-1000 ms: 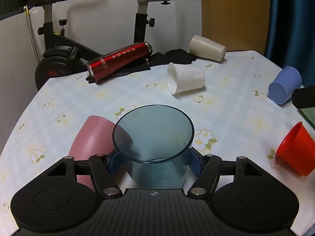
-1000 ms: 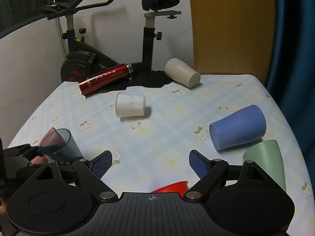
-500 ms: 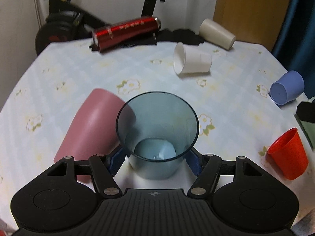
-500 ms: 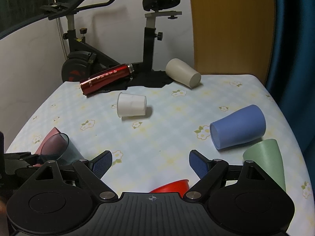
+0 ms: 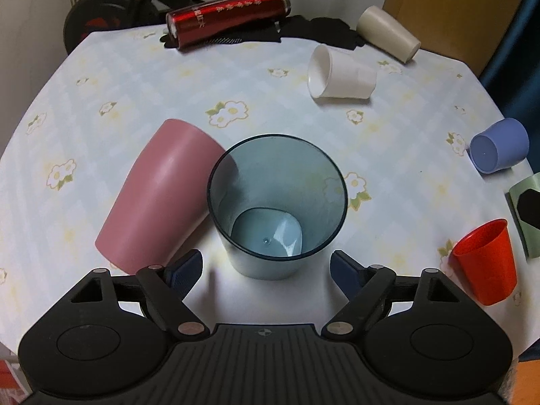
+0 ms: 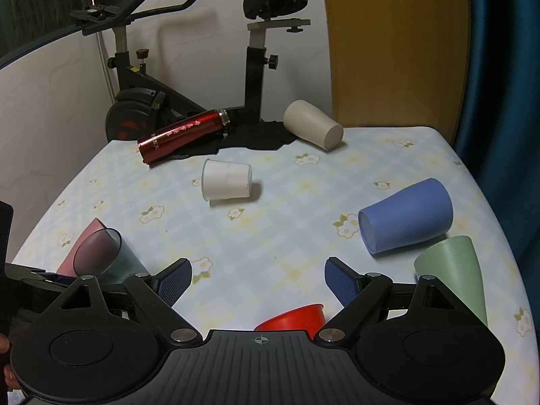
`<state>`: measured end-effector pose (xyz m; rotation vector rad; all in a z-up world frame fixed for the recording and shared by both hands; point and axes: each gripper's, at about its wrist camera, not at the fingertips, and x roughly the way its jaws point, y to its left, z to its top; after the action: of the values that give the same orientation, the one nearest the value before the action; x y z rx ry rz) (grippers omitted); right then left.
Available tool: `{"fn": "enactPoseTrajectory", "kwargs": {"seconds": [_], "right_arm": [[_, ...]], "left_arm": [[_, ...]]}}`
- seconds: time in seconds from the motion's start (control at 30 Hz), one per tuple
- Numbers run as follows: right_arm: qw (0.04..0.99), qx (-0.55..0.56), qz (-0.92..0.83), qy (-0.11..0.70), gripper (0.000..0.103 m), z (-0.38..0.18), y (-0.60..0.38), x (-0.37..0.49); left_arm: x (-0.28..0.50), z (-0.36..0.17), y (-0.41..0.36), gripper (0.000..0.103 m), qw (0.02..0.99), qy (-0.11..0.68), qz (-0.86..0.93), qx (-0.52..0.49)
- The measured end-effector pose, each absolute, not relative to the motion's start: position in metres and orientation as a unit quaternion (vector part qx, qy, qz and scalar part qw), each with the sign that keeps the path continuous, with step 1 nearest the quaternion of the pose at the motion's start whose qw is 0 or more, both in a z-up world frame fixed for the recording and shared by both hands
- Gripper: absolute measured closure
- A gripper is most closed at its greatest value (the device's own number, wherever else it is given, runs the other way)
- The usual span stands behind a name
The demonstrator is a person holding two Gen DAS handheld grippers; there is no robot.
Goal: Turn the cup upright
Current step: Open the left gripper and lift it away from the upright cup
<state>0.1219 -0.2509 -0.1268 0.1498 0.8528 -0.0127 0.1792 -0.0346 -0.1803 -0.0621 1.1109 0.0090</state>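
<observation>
The translucent blue-grey tumbler [image 5: 276, 202] stands upright on the floral tablecloth [image 5: 135, 101], both ribbed-padded grippers, left gripper [image 5: 266, 266] and right gripper [image 6: 258, 280], spread apart.

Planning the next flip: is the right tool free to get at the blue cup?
Probably yes: the right tool is open and empty, with bare tablecloth between it and the blue cup.

Dim, warm indoor light; soft shadows cast on bench [image 5: 111, 77]; edges bent by fisheye; slight grain seen.
</observation>
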Motion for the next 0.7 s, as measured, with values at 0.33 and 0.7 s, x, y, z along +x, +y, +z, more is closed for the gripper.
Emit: {"fn": "enactPoseTrajectory", "kwargs": {"seconds": [0.33,0.7], "right_arm": [[0.908,0.083,0.006,0.41,0.008,-0.116,-0.252,0.116],[0.93,0.077,-0.003,0.359,0.0,-0.062,-0.246,0.103]], "left_arm": [[0.173,-0.149,-0.026,0.017,0.857,0.514,0.001,-0.043],[0.138,-0.067,-0.003,0.002,0.916,0.397,0.017,-0.064]]}}
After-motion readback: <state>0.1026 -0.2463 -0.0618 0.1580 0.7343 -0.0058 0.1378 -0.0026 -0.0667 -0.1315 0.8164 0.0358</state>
